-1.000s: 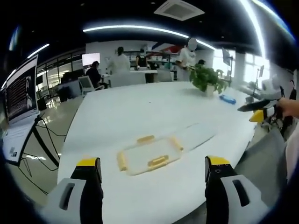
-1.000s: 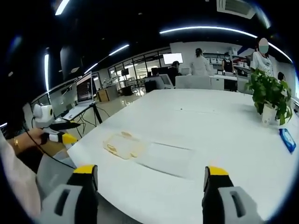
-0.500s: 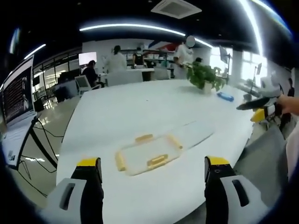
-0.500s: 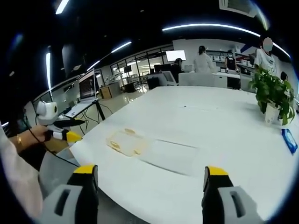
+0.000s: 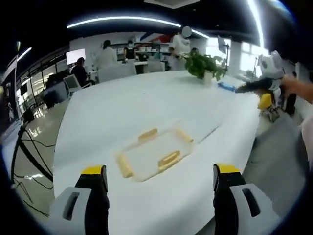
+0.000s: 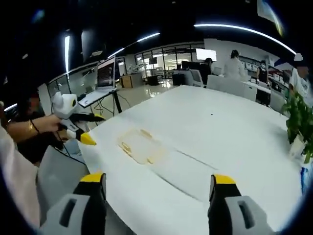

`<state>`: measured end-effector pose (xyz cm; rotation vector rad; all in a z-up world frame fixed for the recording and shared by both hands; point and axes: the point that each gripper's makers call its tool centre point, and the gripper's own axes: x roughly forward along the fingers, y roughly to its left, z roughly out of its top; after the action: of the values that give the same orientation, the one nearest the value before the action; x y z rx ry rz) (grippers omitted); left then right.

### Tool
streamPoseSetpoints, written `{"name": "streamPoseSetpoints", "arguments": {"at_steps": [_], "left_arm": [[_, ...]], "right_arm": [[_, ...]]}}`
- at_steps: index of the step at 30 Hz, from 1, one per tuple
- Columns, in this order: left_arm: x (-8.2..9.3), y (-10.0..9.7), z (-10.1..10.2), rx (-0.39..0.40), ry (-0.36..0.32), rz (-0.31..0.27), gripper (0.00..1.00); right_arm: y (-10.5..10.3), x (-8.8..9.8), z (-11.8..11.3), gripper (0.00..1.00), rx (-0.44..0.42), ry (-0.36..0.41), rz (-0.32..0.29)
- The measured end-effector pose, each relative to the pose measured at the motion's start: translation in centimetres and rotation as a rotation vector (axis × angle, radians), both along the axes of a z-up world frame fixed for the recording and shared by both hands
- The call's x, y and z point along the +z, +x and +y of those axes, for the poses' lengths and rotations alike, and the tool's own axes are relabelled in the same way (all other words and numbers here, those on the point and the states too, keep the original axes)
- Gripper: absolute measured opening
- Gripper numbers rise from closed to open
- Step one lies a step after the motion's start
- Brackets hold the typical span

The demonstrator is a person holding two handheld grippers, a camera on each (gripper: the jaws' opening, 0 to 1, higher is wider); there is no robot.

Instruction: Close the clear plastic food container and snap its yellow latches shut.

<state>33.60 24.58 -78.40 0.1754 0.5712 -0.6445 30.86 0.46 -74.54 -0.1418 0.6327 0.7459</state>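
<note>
The clear plastic food container [image 5: 153, 155] lies flat on the white tabletop [image 5: 127, 110] near its close edge, yellow latches [image 5: 168, 160] on its rims, a clear sheet-like lid [image 6: 188, 169] lying just beside it. The left gripper [image 5: 160, 182] hovers above the tabletop edge, its jaws wide apart and holding nothing, the container ahead between them. The right gripper [image 6: 157, 187] hangs off to the container's right, jaws also spread and empty; the container sits far ahead and left of them. A potted plant [image 5: 204, 65] stands at the tabletop's far end.
</note>
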Motion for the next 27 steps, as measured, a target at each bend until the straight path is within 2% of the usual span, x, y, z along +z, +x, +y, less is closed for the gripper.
{"name": "streamPoseSetpoints", "arguments": {"at_steps": [3, 10, 15, 16, 19, 21, 22, 24, 27], "left_arm": [[-0.4, 1.0, 0.2, -0.062, 0.044, 0.009, 0.88], [-0.6, 2.5, -0.4, -0.135, 0.046, 0.022, 0.85], [-1.8, 3.0, -0.5, -0.216, 0.134, 0.040, 0.85], [-2.1, 3.2, -0.4, -0.237, 0.161, 0.044, 0.85], [-2.5, 3.6, -0.8, -0.264, 0.161, 0.058, 0.84], [-2.5, 3.8, -1.5, -0.263, 0.085, 0.084, 0.83], [-2.5, 4.2, -1.5, -0.263, 0.083, 0.078, 0.82], [-2.9, 4.7, -1.5, -0.275, 0.099, 0.080, 0.82], [-3.9, 5.0, -1.3, -0.319, 0.156, 0.099, 0.83]], "right_arm": [[1.6, -0.1, 2.2, 0.88, 0.074, -0.033, 0.000], [4.4, 0.1, 6.1, 0.88, 0.226, -0.095, -0.022], [5.3, -0.8, 8.1, 0.88, 0.300, -0.116, 0.001], [5.4, -1.0, 8.5, 0.88, 0.313, -0.119, 0.005], [5.8, -2.2, 9.9, 0.88, 0.358, -0.134, 0.029], [6.0, -2.9, 10.4, 0.86, 0.376, -0.148, 0.042], [6.2, -3.4, 10.6, 0.83, 0.382, -0.167, 0.051], [6.4, -4.6, 11.2, 0.83, 0.422, -0.202, 0.069], [6.6, -6.5, 12.1, 0.84, 0.482, -0.241, 0.137]]}}
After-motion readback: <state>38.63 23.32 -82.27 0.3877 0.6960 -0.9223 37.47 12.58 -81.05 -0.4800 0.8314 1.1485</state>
